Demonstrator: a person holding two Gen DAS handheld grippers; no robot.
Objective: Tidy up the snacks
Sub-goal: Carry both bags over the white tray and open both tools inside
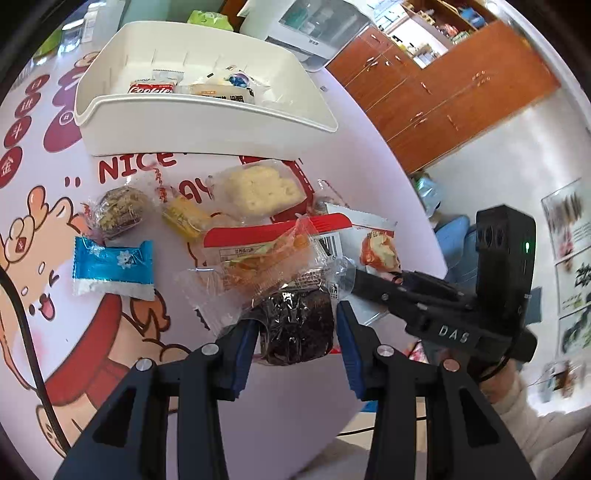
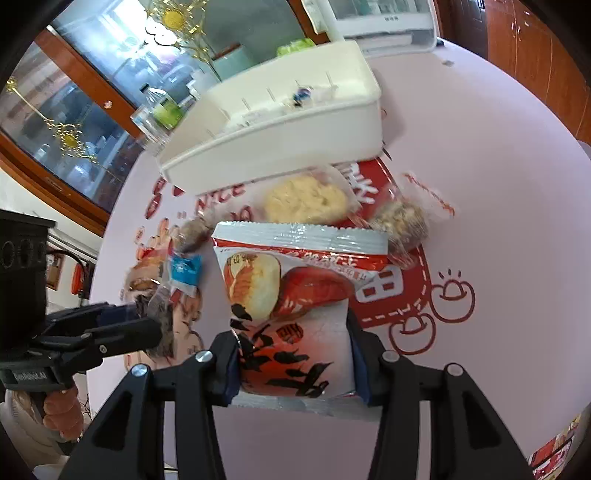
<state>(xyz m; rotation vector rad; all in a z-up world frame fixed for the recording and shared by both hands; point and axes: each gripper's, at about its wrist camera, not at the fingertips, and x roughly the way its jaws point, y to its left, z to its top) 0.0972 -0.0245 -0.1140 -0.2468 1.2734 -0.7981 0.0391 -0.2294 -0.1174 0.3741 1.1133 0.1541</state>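
My left gripper [image 1: 297, 321] is shut on a dark brown cake [image 1: 295, 332] in a clear wrapper, held just above the table. My right gripper [image 2: 291, 332] is shut on a red-and-white snack packet [image 2: 291, 295], also lifted off the cloth. In the left wrist view the right gripper [image 1: 356, 277] comes in from the right with that packet [image 1: 376, 251]. A white bin [image 1: 207, 122] stands at the back and holds a Cookies packet [image 1: 151, 88] and other snacks. A blue packet [image 1: 110, 266], a nut cake [image 1: 120, 208], a yellow snack [image 1: 184, 218], a pale cake [image 1: 258, 190] and an orange snack bag [image 1: 266, 254] lie loose before it.
The round table carries a pink cartoon cloth [image 1: 55, 221]; its edge [image 1: 424, 221] curves close on the right. A white appliance [image 1: 317, 33] stands behind the bin, with wooden cabinets [image 1: 443, 96] beyond. A glass-door cabinet [image 2: 74, 122] and a bottle [image 2: 162, 107] are behind the table.
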